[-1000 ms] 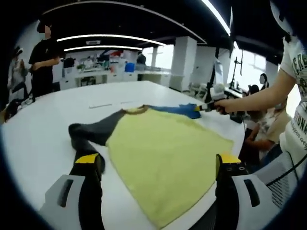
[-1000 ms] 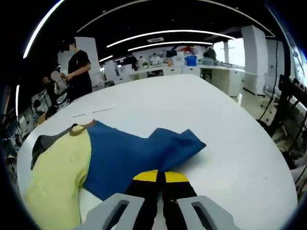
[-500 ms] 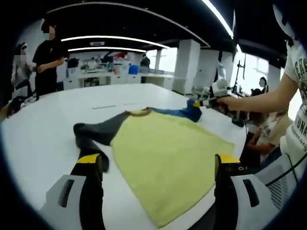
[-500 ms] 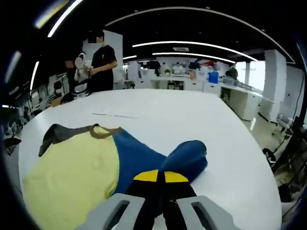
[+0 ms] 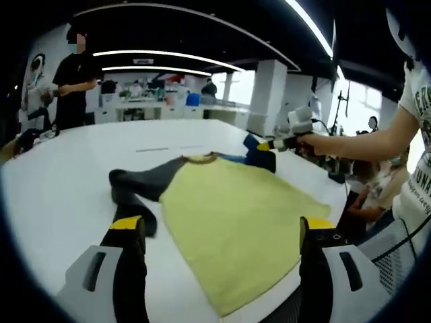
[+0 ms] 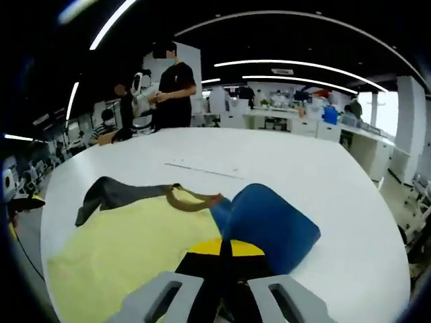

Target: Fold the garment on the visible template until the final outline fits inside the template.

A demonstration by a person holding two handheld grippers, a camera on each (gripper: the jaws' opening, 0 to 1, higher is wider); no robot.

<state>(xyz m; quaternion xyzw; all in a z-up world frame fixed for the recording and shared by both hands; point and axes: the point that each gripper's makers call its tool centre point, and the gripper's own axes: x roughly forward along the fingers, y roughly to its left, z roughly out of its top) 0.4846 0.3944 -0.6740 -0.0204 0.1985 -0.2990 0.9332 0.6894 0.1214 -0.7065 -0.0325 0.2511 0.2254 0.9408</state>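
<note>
The yellow shirt (image 5: pixel 236 232) lies flat on the white table (image 5: pixel 54 195), its grey sleeve (image 5: pixel 138 185) spread to one side. My right gripper (image 6: pixel 225 250) is clenched on the blue sleeve (image 6: pixel 269 225), lifted over the collar (image 6: pixel 192 200); my left gripper (image 5: pixel 219 232) hangs released above the hem. I should lay the sleeve flat across the chest, without dragging the body. I see no template outline.

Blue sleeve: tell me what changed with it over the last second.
The right claw, shut on the blue sleeve, has lifted it off the table and is carrying it inward over the yellow body, so less blue lies spread flat. The left claw stayed open, holding nothing; the grey sleeve and yellow body lie as before.
</note>
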